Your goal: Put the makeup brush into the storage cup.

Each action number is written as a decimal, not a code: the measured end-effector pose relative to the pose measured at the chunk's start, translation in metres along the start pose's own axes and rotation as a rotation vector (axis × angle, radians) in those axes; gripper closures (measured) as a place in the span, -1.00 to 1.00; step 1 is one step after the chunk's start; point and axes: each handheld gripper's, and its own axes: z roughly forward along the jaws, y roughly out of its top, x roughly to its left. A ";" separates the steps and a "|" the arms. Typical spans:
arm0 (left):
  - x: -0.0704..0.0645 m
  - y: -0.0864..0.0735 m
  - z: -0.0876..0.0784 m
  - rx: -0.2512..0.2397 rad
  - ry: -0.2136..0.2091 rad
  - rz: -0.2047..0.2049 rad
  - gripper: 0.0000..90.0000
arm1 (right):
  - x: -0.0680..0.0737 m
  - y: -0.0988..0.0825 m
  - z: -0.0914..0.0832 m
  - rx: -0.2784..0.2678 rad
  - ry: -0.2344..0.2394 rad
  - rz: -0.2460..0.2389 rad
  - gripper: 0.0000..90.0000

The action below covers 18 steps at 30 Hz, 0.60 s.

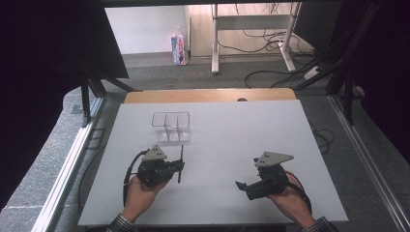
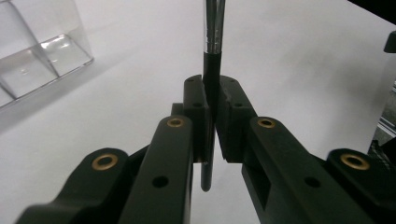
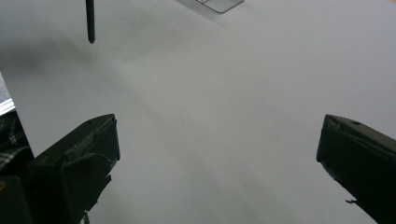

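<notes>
Grey carpet [image 1: 159, 77] covered the floor. At twelve o'clock stood a white desk frame [image 1: 251, 29], cables [image 1: 270, 72] trailing beneath.

On the white table [image 1: 290, 145] there were two hand-held grippers, a left gripper [image 1: 180, 166] and a right gripper [image 1: 240, 184], each carried by one hand. One slim black pen [image 1: 181, 162] was counted, and one clear plastic organiser tray [image 1: 170, 126]. That tray had three compartments. One carton [image 1: 179, 49] stood on the floor beyond.
</notes>
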 end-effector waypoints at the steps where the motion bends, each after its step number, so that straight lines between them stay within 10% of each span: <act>1: 0.001 0.000 0.000 0.000 0.005 -0.004 0.87 | -0.001 -0.001 -0.001 0.003 -0.007 -0.003 -1.00; 18: 0.022 0.003 -0.008 -0.035 0.039 -0.029 0.87 | -0.019 -0.027 -0.021 0.032 -0.132 0.034 -1.00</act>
